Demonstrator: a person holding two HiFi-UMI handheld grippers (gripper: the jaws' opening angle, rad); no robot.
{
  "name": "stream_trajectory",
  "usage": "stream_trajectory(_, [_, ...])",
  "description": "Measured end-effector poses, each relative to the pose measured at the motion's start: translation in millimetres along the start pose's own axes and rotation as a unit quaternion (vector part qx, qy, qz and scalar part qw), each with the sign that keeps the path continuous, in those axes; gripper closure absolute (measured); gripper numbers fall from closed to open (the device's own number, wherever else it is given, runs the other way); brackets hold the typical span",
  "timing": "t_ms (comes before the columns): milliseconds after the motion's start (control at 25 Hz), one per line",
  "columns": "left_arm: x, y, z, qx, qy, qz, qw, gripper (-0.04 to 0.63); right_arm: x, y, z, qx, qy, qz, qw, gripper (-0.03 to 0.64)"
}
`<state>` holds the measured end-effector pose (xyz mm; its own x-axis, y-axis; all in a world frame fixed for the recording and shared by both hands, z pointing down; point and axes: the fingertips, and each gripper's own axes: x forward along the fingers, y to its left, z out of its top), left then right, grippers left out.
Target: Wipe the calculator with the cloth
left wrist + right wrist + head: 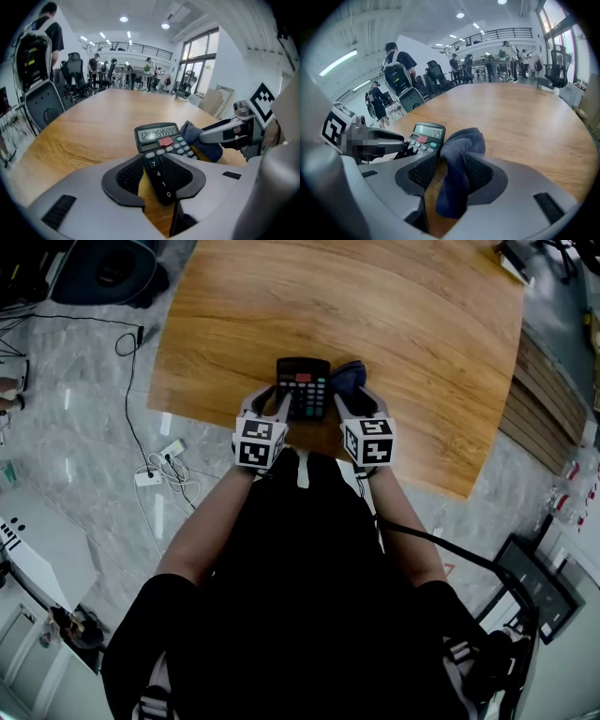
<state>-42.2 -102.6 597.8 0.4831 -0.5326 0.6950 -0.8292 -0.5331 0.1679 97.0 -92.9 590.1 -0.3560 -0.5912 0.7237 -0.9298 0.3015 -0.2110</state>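
Observation:
A black calculator [303,385] lies on the wooden table [422,352] near its front edge, display lit. In the left gripper view its near end [161,145] sits between the jaws of my left gripper [157,178], and bare wood shows between the left pad and the case. The left gripper [269,409] is open. A dark blue cloth [349,376] lies bunched at the calculator's right side. In the right gripper view the cloth [457,164] hangs between the jaws of my right gripper [452,176], leaning on the right pad with a gap at the left. The right gripper [359,404] is open.
The table's front edge runs just under both grippers. Cables and a white power strip [150,474] lie on the floor at the left. Office chairs [42,98] and several people stand beyond the table's far end.

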Motion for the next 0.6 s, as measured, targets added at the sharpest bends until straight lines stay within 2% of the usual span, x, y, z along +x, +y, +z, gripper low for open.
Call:
stream_trajectory(80, [-8, 0, 14, 0.017, -0.03, 0.009, 0.9994, 0.468, -10, 1, 13, -0.004, -0.02, -0.006, 1.0, 0.468])
stream_trajectory(160, [-22, -1, 35, 0.016, -0.07, 0.01, 0.9974, 0.469, -22, 4, 29, -0.008, -0.044, -0.008, 0.999, 0.468])
stream_trajectory(280, [-49, -6, 80, 0.016, -0.138, 0.01, 0.9902, 0.487, -49, 12, 65, -0.02, -0.103, -0.015, 0.994, 0.469])
stream_trajectory(320, [-59, -9, 97, 0.018, -0.161, 0.011, 0.9867, 0.505, -61, 16, 79, -0.026, -0.129, -0.018, 0.991, 0.482])
stream_trajectory(360, [-69, -13, 113, 0.02, -0.185, 0.011, 0.9825, 0.524, -72, 21, 94, -0.034, -0.156, -0.02, 0.987, 0.544])
stream_trajectory(440, [-91, -22, 145, 0.029, -0.23, 0.013, 0.9726, 0.557, -95, 33, 123, -0.053, -0.207, -0.025, 0.977, 0.591])
stream_trajectory(520, [-112, -29, 173, 0.04, -0.273, 0.015, 0.9612, 0.586, -116, 47, 149, -0.071, -0.251, -0.025, 0.965, 0.601])
stream_trajectory(600, [-130, -37, 195, 0.05, -0.306, 0.015, 0.9506, 0.588, -135, 60, 172, -0.087, -0.294, -0.025, 0.952, 0.601])
